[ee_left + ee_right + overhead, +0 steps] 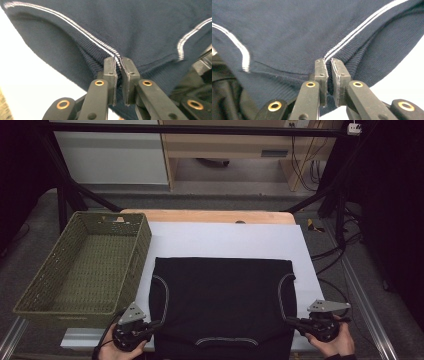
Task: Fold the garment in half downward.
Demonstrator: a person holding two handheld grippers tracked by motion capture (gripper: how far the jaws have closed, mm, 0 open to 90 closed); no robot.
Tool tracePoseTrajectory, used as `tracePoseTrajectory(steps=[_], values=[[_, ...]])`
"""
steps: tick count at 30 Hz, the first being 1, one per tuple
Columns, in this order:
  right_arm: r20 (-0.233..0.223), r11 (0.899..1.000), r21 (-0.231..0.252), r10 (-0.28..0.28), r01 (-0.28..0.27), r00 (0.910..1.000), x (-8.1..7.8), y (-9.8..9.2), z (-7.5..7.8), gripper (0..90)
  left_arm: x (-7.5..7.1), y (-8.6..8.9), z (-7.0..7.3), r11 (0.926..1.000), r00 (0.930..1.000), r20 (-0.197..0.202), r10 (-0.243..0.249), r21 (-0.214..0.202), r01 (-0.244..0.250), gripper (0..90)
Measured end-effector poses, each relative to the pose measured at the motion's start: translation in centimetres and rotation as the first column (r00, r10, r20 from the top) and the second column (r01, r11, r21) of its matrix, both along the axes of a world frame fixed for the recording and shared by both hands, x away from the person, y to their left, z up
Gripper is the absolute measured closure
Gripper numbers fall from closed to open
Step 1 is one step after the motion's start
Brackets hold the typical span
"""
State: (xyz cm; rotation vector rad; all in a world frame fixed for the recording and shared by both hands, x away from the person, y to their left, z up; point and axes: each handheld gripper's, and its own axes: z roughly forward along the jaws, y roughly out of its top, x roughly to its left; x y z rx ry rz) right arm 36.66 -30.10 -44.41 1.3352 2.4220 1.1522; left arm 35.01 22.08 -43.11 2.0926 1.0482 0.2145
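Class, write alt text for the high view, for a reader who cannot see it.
A dark sleeveless garment lies flat on a white sheet over a wooden table, pinched at each near shoulder by the left hand-held gripper and right hand-held gripper. An empty green woven basket sits to its left.

A pale wooden surface point(210, 216) carrying a white sheet, a dark garment and a green basket.

Seen from the high view, the wood shows as a bare strip along the far edge; a large white sheet point(225, 240) lies over the rest of what is visible. A dark navy garment point(222, 300) with thin white piping lies spread flat on the sheet, centred toward the near edge, its far hem straight and parallel to the far edge of the surface. At the left stands a woven olive-green basket point(137, 247), rectangular and open-topped, its right wall just beside the garment's left side and overlapping the sheet's left edge.
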Motion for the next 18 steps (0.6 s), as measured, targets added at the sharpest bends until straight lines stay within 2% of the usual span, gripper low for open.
tracePoseTrajectory(steps=[2,6,9,13,15,18], values=[[0.006,1.000,0.011,0.008,-0.008,1.0000,-0.5,-0.2,0.5,84.3,-0.6,0.5,0.2,0.9998,0.9998,-0.015,-0.015,-0.013,0.015,83.0],[-0.030,1.000,0.003,0.027,-0.027,0.9992,-1.6,-0.4,0.7,84.1,-1.3,1.1,0.2,0.9994,0.9990,-0.037,-0.026,-0.025,0.025,82.9],[-0.027,0.999,-0.010,0.037,-0.037,0.9990,-2.1,-0.5,0.3,82.7,-1.5,0.7,-0.5,0.9994,0.9989,-0.033,-0.032,0.013,0.032,81.5],[-0.017,0.996,-0.073,0.054,-0.055,0.9984,-2.2,0.2,-0.4,74.5,-1.0,-0.2,-1.8,0.9977,0.9983,-0.050,-0.030,0.060,0.033,71.2],[-0.012,0.995,-0.093,0.041,-0.042,0.9991,-2.0,0.5,-0.6,70.9,-0.7,-0.3,-1.8,0.9981,0.9992,-0.028,-0.027,0.054,0.028,65.9],[0.015,0.995,-0.094,0.029,-0.028,0.9995,-1.4,0.6,-0.5,63.6,-0.1,-0.4,-1.4,0.9994,0.9998,0.015,-0.015,0.033,0.014,54.4]])
